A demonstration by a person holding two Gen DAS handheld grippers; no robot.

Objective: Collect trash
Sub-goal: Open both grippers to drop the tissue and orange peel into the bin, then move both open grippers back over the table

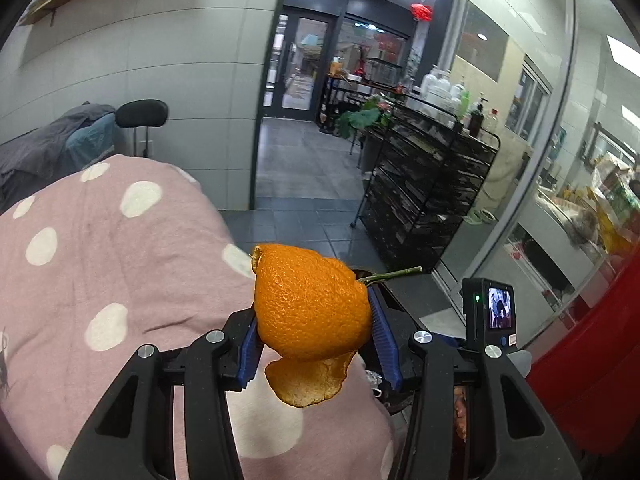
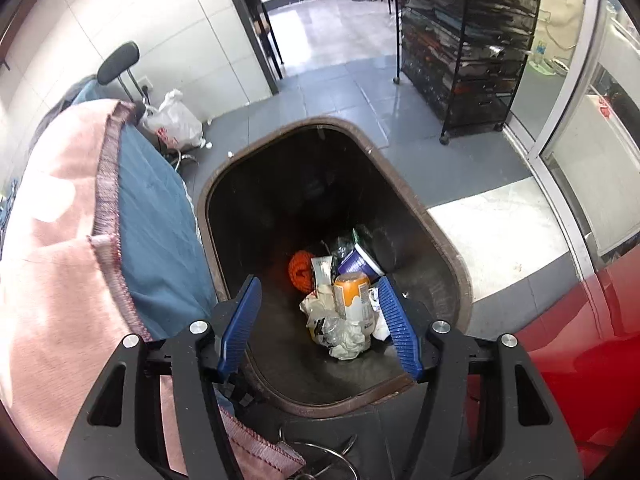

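Observation:
In the left wrist view my left gripper (image 1: pixel 316 312) is shut on a large orange peel (image 1: pixel 310 304) with a green stem; a loose curl of peel hangs below the blue pads. It hovers over a pink polka-dot blanket (image 1: pixel 100 260). In the right wrist view my right gripper (image 2: pixel 318 308) is open and points down into a dark brown trash bin (image 2: pixel 452 248). Nothing sits between its pads. At the bin's bottom lie an orange can (image 2: pixel 354 294), a blue paper cup (image 2: pixel 360 266), crumpled wrappers (image 2: pixel 344 336) and an orange net (image 2: pixel 301 270).
A red surface (image 2: pixel 580 328) borders the bin on the right. The pink blanket over blue cloth (image 2: pixel 160 224) lies on its left. A black wire shelf rack (image 2: pixel 468 40) stands on the grey tile floor behind, with a white plastic bag (image 2: pixel 176 120) and a black stool (image 2: pixel 120 60) by the wall.

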